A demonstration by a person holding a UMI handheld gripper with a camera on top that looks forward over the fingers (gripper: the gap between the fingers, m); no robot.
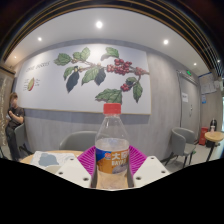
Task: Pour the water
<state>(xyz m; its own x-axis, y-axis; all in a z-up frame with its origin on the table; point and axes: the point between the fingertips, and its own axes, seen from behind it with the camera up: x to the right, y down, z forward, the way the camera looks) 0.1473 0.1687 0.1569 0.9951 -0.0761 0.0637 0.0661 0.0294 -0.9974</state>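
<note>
A clear plastic water bottle (112,145) with a red cap and a blue and orange label stands upright between my fingers. My gripper (112,168) is shut on the bottle, the magenta pads (88,158) pressing its sides at label height. The bottle is lifted, with the room behind it. No cup or other vessel shows in the gripper view.
A wooden table (48,157) lies low to the left with a paper on it. Grey chairs (180,145) stand behind and to the right. A person (15,120) stands at far left by the wall with a leaf mural (95,68).
</note>
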